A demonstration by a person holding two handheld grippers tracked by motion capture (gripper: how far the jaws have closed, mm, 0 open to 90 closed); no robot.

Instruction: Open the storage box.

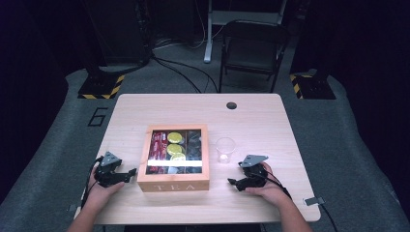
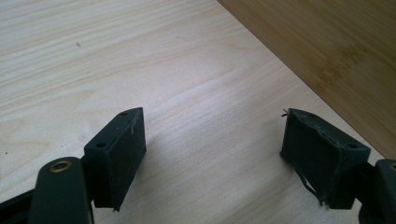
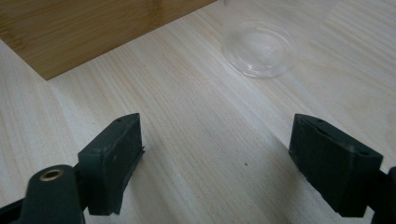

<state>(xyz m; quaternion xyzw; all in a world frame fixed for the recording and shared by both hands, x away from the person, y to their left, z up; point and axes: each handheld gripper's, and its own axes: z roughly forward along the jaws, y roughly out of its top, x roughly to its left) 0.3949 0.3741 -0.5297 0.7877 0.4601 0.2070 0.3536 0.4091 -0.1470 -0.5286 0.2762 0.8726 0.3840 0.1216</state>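
A wooden tea box (image 1: 174,181) marked TEA, with a clear lid, stands in the middle of the table; red packets and yellow-green round packets show through the lid. A clear plastic cup (image 1: 225,149) stands upright just right of the box. My left gripper (image 1: 129,173) rests on the table left of the box, open and empty, its jaws pointing at the box's side (image 2: 336,42). My right gripper (image 1: 233,182) rests right of the box, open and empty. The right gripper view shows the cup's base (image 3: 259,48) ahead and the box's corner (image 3: 84,32) at upper left.
The light wooden table (image 1: 261,121) has a round cable hole (image 1: 231,105) near its far edge. A dark folding chair (image 1: 251,48) stands beyond the table on the grey floor. A small metal clip (image 1: 314,200) lies at the table's right front corner.
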